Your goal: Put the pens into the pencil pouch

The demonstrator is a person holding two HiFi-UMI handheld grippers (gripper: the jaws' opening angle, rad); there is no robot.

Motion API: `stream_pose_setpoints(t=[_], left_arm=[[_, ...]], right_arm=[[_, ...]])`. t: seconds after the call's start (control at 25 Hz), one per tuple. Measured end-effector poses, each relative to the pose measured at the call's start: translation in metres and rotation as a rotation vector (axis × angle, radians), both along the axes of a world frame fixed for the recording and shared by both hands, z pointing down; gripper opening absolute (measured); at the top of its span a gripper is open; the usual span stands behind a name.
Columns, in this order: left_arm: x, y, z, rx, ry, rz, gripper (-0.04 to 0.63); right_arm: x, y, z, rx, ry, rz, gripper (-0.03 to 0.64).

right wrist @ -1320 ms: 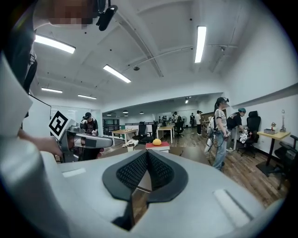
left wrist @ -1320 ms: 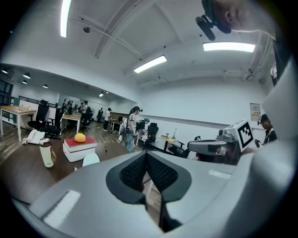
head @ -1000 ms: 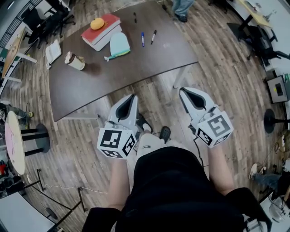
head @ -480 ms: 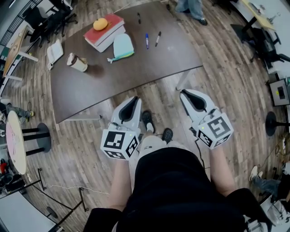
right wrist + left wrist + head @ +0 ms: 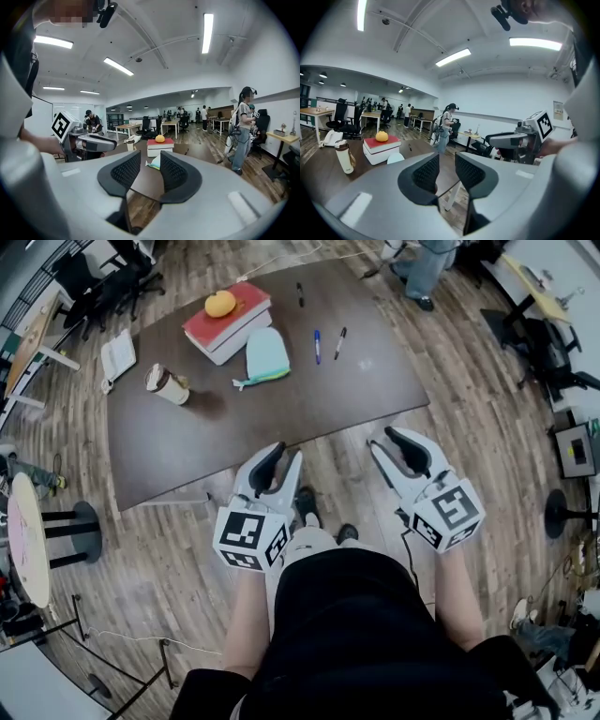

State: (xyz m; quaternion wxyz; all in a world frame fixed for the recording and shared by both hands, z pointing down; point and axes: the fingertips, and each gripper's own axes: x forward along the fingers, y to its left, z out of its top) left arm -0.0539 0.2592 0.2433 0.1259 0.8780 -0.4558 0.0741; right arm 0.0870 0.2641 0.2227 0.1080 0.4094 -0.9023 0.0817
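Our left gripper and right gripper hang short of the table, jaws just spread and empty, and the blue pen and black pen beside the limp teal pencil pouch look light, stiff and roll-prone, so we would pinch mid-barrel.

The table showed a dark brown top, smooth, with only a faint sheen catching the lights. Under it the floor ran in grainy wood-look planks, low gloss. The pencil pouch looked soft, a matt pale-teal cloth. Beside it sat the book, red cover dull, thick white paper edges, and the orange on top had smooth skin. The pens looked like hard plastic (too small to be sure).
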Motion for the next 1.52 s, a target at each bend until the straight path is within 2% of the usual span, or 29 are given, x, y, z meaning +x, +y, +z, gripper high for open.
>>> stream_pose_setpoints(t=[0.32,0.56,0.84,1.0,1.16,1.52], left_arm=[[-0.030,-0.047,0.009,0.012,-0.053,0.011,0.126],[-0.064,-0.080,0.030,-0.014,-0.105,0.014,0.132],[-0.087,-0.113,0.047,-0.022,-0.133,0.025,0.133],[-0.090,-0.133,0.061,-0.043,-0.146,0.029,0.133],[-0.096,-0.150,0.079,-0.057,-0.188,0.025,0.133],[-0.087,-0.178,0.101,-0.089,-0.229,0.036,0.141]], right_arm=[[-0.025,-0.052,-0.004,-0.001,0.031,0.015,0.130],[-0.054,-0.087,0.003,-0.026,0.057,0.026,0.129],[-0.076,-0.113,0.019,-0.062,0.065,0.055,0.130],[-0.072,-0.127,0.025,-0.089,0.068,0.087,0.129],[-0.075,-0.136,0.033,-0.115,0.077,0.101,0.129],[-0.065,-0.155,0.046,-0.170,0.081,0.120,0.129]])
